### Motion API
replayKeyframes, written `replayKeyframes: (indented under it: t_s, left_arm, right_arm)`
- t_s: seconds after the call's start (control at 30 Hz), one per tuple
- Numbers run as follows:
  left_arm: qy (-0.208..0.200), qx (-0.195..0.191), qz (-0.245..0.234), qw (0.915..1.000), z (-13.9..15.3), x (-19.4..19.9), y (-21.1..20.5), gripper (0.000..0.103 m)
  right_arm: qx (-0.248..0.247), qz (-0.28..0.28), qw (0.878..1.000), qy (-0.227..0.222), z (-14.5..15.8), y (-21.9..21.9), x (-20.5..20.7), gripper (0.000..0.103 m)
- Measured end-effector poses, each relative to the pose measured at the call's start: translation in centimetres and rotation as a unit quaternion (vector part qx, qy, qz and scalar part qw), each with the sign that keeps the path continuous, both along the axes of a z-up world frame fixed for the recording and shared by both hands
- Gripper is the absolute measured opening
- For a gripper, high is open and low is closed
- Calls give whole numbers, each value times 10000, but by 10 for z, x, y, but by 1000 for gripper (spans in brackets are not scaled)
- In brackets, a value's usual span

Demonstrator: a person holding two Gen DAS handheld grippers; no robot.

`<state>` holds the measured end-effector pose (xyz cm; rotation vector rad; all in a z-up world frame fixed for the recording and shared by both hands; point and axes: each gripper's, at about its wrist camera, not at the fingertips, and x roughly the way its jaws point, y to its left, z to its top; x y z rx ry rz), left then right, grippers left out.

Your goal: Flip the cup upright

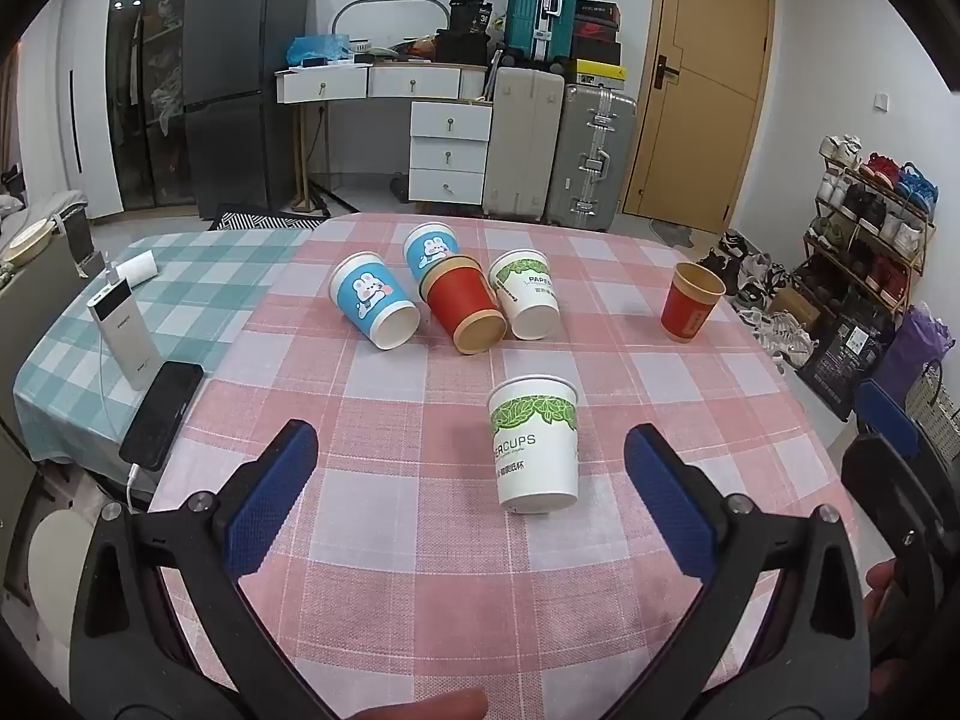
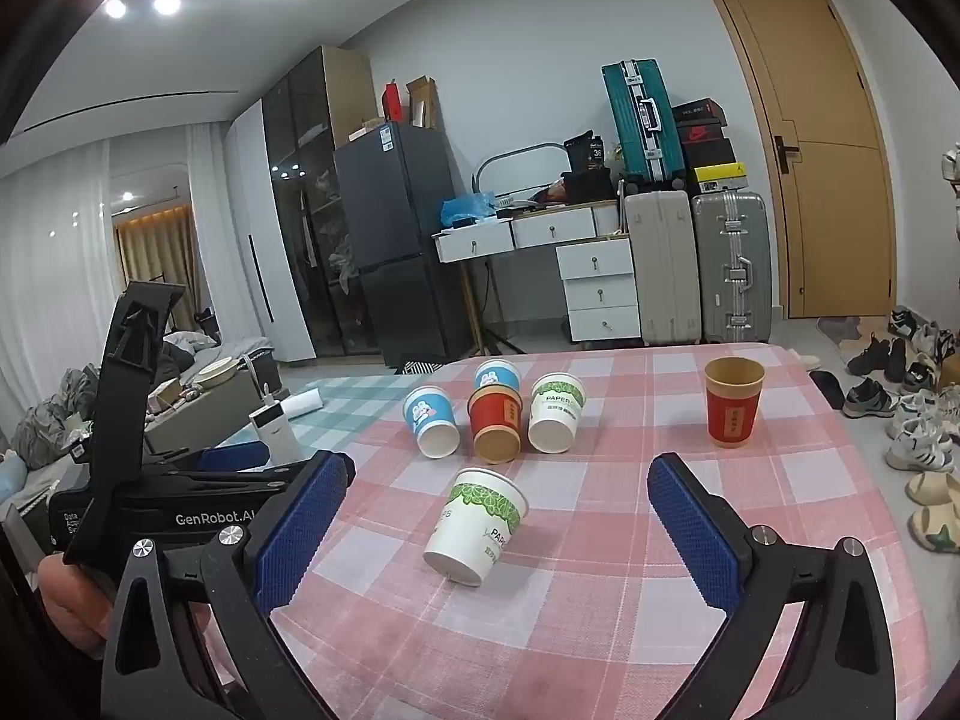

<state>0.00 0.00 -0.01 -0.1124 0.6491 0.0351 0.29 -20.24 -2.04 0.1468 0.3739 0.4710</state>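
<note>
Low in both frames we see our claws spread wide, holding nothing: left gripper [image 1: 471, 483]; right gripper [image 2: 501, 513]; lying on its side between the blue pads at frame centre is the green-leaf paper cup [image 1: 534, 444] [image 2: 477, 525], touching neither pad, on the pink checked tablecloth [image 1: 384, 588]; beyond it, upper centre, four tipped cups [image 1: 447, 300] cluster together; an upright red cup [image 1: 690, 303] stands apart at right; a phone [image 1: 162, 414] sits at left, its cable cut off by our claw.
</note>
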Motion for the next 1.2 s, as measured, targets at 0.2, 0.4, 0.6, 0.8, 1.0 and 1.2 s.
replayKeyframes:
  t_s: [0.2, 0.4, 0.6, 0.8, 1.0, 1.2]
  left_arm:
    - [20, -29, 4, 10000, 0, 0, 0, 102]
    - [17, -10, 9, 10000, 0, 0, 0, 102]
    - [22, -4, 4, 10000, 0, 0, 0, 102]
    - [23, -8, 7, 10000, 0, 0, 0, 102]
    - [27, -6, -1, 10000, 0, 0, 0, 102]
    - [26, -15, 0, 10000, 0, 0, 0, 102]
  right_arm:
    - [17, -4, 10000, 7, 0, -1, 0, 103]
    - [38, 7, 10000, 31, 0, -2, -1, 103]
    - [38, 1, 10000, 40, -1, -4, 0, 103]
    - [53, -6, 10000, 41, -1, -5, -1, 103]
    - [66, -24, 10000, 25, -1, -3, -4, 103]
    - [73, -30, 10000, 23, -1, -4, -4, 103]
